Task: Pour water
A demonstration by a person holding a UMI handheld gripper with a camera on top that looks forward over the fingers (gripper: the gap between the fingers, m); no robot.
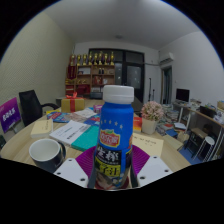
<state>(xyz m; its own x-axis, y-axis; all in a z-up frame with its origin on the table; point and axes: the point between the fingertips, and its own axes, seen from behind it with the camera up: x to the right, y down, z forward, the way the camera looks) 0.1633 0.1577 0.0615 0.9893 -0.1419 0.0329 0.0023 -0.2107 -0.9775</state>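
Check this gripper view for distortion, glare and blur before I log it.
Gripper view: strong fisheye bending, with table and room curving around the centre; the blue plastic bottle with the white cap, held between the tongs, is fairly sharp; the dark-rimmed round cup beside it is readable; the far shelves are soft; no marked glare, lighting even.

A cluttered table (pixel 160 150) carries papers (pixel 68 130), a yellow box (pixel 73 103) at the far left and a flower pot (pixel 151 113) to the right. A dark chair (pixel 30 105) stands left. Shelves (pixel 90 68) line the far wall.
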